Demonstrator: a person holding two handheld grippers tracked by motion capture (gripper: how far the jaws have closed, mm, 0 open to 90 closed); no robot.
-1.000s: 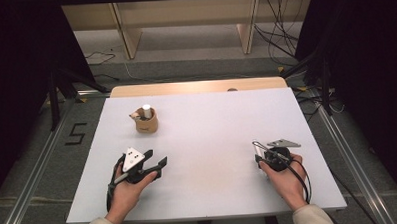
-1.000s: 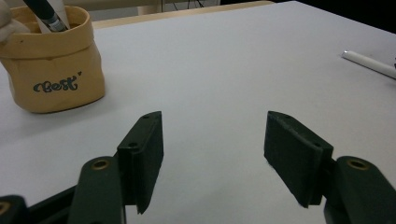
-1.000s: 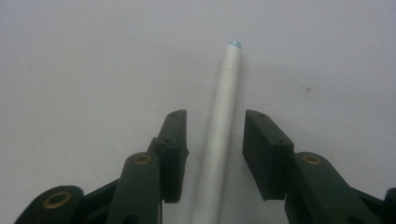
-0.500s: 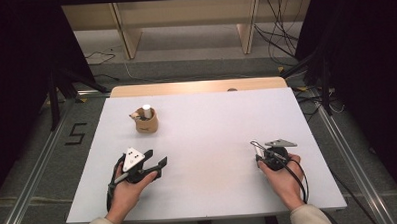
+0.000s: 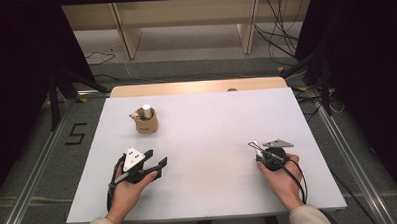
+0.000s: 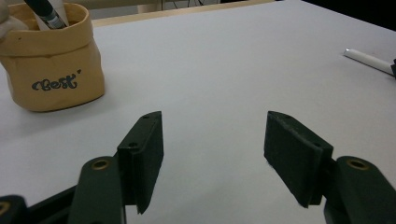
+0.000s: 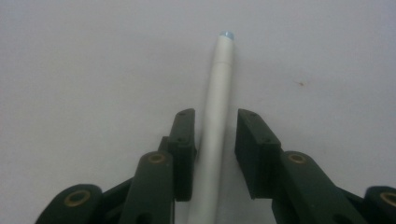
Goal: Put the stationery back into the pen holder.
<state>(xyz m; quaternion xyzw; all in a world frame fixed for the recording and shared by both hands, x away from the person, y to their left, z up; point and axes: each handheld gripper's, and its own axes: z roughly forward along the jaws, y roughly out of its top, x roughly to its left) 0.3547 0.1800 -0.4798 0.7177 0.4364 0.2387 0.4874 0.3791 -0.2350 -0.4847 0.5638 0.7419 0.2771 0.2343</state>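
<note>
A white pen (image 7: 219,84) with a pale blue tip lies on the white table (image 5: 211,116), at the right in the high view (image 5: 254,144). My right gripper (image 7: 215,114) straddles it. The jaws have just been closing, and a thin gap still shows beside the right pad (image 7: 250,140). My left gripper (image 6: 215,119) rests open and empty at the front left (image 5: 158,158). A tan fabric pouch (image 5: 147,124) printed "Best" (image 6: 51,60) stands ahead of it, holding a marker (image 6: 46,14).
Beyond the table's far edge, a wooden board (image 5: 195,87) and furniture legs (image 5: 129,39) stand on the grey floor. Cables (image 5: 284,34) lie at the back right. A metal rail (image 5: 33,168) runs along the left side.
The right gripper's jaws look slightly narrower around the pen. Both hands and the pouch stay where they were.
</note>
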